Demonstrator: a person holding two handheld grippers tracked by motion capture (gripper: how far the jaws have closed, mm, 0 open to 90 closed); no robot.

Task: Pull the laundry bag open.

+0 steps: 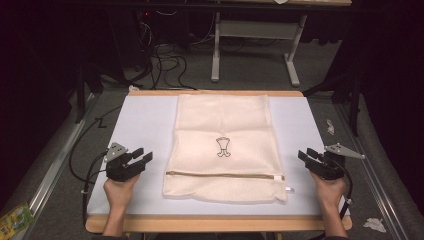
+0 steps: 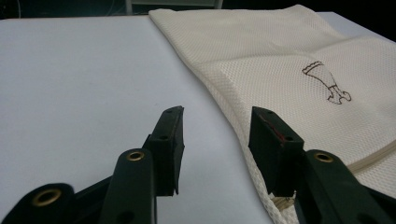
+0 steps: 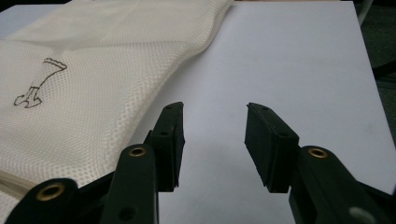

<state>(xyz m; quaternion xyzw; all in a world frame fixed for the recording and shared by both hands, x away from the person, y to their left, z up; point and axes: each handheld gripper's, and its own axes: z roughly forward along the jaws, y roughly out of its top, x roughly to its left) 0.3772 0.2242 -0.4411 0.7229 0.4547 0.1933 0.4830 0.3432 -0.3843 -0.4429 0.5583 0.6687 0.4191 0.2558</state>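
Hands hold left gripper and right gripper level, jaws spread, flanking mesh bag

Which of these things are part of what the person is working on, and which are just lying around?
In the job:
- mesh laundry bag, lying flat, zip near the person
- left gripper, fingers open
- right gripper, fingers open

Lying about:
- green packet on the floor
- paper scraps
- cables beyond the table

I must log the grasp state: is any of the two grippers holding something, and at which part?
Nothing is held. The left gripper and right gripper both stand open, beside the cream mesh zippered bag and not gripping it.
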